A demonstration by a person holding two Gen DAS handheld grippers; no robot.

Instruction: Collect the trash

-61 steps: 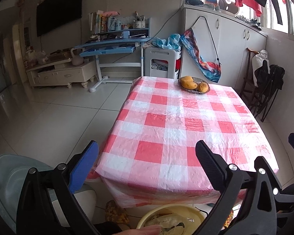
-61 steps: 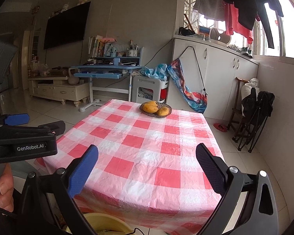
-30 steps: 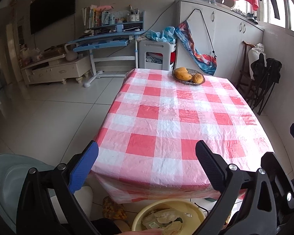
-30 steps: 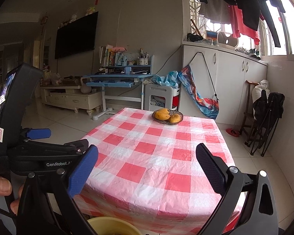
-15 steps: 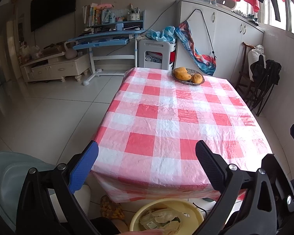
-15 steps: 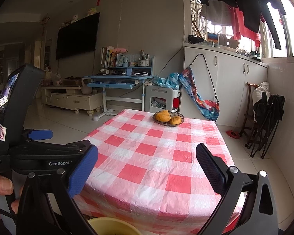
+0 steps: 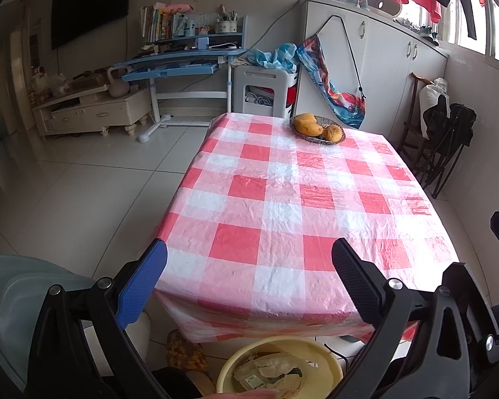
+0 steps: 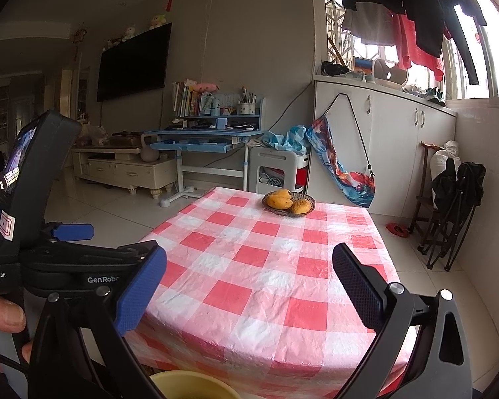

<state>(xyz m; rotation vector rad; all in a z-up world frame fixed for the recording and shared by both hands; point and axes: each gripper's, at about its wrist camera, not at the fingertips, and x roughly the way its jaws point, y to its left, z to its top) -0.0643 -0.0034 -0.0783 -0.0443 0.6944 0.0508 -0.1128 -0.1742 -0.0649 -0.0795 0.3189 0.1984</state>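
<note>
A yellow basin (image 7: 329,362) sits low in front of the table, with crumpled wrappers and paper scraps (image 7: 276,374) inside it. Its rim (image 8: 189,384) shows at the bottom of the right wrist view. My left gripper (image 7: 249,282) hangs open above the table's near edge, nothing between its fingers. My right gripper (image 8: 249,286) is open too and holds nothing. The left gripper's body (image 8: 66,259) appears at the left of the right wrist view, gripped by a hand (image 8: 3,316). I see no loose trash on the checked tablecloth (image 7: 292,199).
A dish of mangoes (image 7: 316,128) stands at the table's far end. A grey chair (image 7: 13,302) is near left. A blue desk (image 7: 183,66), white stool (image 7: 262,83), cabinets (image 7: 382,66) and folded black chairs (image 7: 449,146) line the room.
Both grippers have drawn back and risen a little from the table. The right wrist view has tilted upward, so more of the room and less of the basin shows. Both stay open.
</note>
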